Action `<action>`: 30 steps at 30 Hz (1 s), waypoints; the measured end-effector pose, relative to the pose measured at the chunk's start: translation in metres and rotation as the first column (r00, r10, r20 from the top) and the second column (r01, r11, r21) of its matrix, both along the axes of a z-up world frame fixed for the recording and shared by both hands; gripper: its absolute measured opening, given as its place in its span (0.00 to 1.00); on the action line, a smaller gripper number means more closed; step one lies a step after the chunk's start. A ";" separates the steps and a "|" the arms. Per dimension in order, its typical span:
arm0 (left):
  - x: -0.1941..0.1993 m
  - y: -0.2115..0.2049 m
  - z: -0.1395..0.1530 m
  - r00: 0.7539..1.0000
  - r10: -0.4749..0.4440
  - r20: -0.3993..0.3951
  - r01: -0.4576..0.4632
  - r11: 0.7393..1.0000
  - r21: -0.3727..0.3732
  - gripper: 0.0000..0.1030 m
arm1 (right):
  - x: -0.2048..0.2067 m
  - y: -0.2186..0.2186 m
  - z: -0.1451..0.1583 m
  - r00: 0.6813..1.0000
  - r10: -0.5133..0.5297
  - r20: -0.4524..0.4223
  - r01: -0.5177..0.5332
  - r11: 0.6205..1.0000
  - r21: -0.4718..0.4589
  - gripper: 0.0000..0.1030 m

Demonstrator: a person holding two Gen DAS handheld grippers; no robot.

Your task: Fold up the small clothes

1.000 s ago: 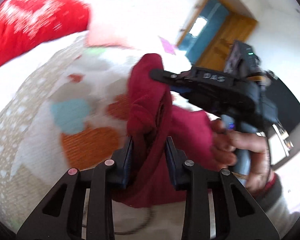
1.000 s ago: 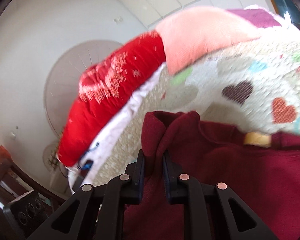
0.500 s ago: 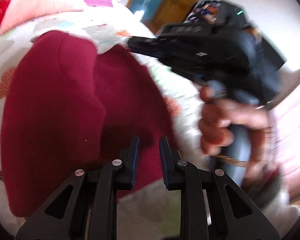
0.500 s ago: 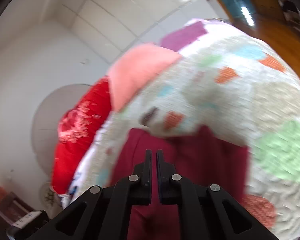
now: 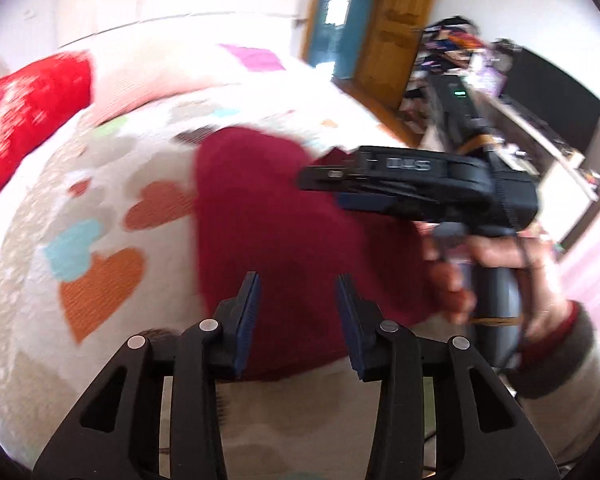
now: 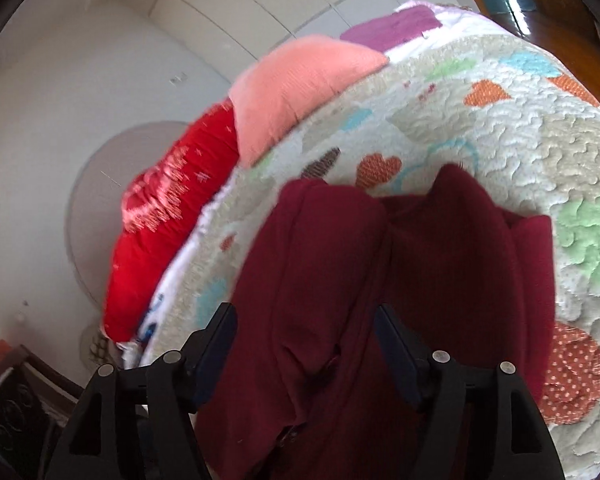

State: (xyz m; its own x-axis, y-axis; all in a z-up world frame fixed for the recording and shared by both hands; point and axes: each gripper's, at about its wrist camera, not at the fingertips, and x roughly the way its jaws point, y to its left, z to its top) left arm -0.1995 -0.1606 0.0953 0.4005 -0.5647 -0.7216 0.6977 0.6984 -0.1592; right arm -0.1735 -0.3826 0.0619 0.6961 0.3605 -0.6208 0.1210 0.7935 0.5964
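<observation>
I have the dark maroon knitted garment (image 6: pixel 380 300) lying on the quilted bedspread with coloured heart patches (image 6: pixel 540 152), folded lengthwise into a long strip. In the right wrist view its long axis runs from my near edge away toward the pillows, and the far end shows two rounded humps with a dip between them; a fold line runs down the middle of the strip. In the left wrist view the same garment (image 5: pixel 284 232) reads as a tall rounded slab, its narrow end pointing away from me toward the far side of the bed.

My left gripper (image 5: pixel 298 320) has just been opening; its jaws stand apart above the near end of the maroon cloth, with the cloth seen between them but neither pad pressing on it. My right gripper (image 6: pixel 305 344) has also just been opening and is spread wide, straddling the near part of the strip without pinching it. From the left camera I see that right gripper (image 5: pixel 312 178) side-on over the garment, with the right hand (image 5: pixel 496 276) around its handle.

Beyond the garment lie a salmon-pink pillow (image 6: pixel 300 92) and a red pillow with pale stitching (image 6: pixel 172 232), well apart from it.
</observation>
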 end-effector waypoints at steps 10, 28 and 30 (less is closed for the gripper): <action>0.006 0.024 -0.021 0.993 0.071 -0.092 -0.072 0.997 -0.010 0.37 | 0.015 0.023 -0.019 1.000 -0.023 -0.002 0.023 0.999 -0.035 0.25; 0.010 -0.046 -0.029 0.998 -0.049 -0.048 0.052 0.997 0.064 0.46 | -0.034 -0.031 0.022 0.994 -0.099 -0.048 0.072 0.915 -0.396 0.34; 0.016 -0.043 -0.026 0.997 -0.034 -0.063 0.037 0.998 0.046 0.46 | -0.046 -0.030 0.040 0.992 -0.127 0.005 0.117 0.897 -0.427 0.36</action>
